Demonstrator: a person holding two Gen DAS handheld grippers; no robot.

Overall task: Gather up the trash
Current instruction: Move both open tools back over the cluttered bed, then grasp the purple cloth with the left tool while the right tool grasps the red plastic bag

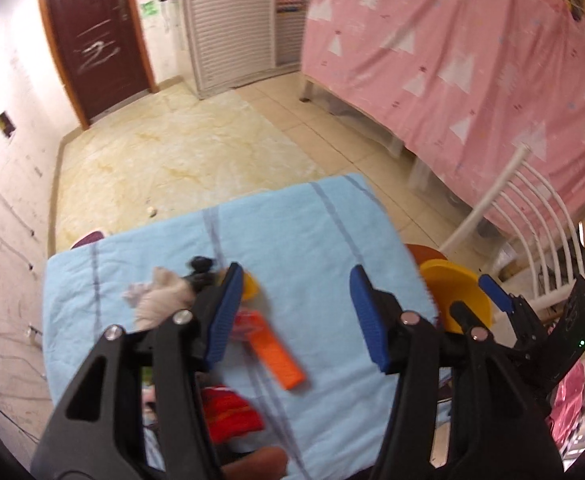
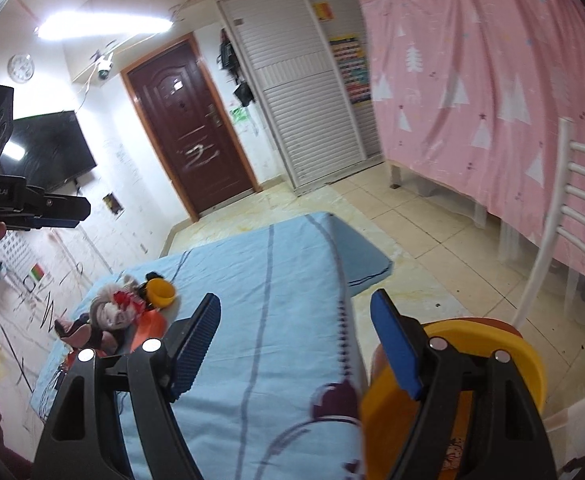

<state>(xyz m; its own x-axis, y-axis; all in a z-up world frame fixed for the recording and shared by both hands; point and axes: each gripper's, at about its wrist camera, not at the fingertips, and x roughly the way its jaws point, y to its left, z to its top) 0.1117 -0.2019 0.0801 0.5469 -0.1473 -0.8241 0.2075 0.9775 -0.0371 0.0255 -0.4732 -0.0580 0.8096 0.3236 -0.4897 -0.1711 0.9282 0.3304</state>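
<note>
A blue cloth (image 1: 292,240) covers the table; it also shows in the right wrist view (image 2: 260,280). Trash lies on it: a crumpled tissue (image 1: 154,300), an orange wrapper (image 1: 272,348), a red wrapper (image 1: 230,408), a small yellow cup (image 1: 249,286) and a black object (image 1: 200,266). The same pile (image 2: 120,312) shows in the right wrist view. My left gripper (image 1: 292,312) is open above the orange wrapper and holds nothing. My right gripper (image 2: 292,344) is open and empty over the table's right edge, beside a yellow bin (image 2: 492,360).
The yellow bin (image 1: 456,292) stands off the table's right side next to a white chair (image 1: 532,220). A pink curtain (image 2: 492,100) hangs at right. A brown door (image 2: 188,128) and white shutter wardrobe (image 2: 304,92) stand at the back. A small scrap (image 1: 151,211) lies on the floor.
</note>
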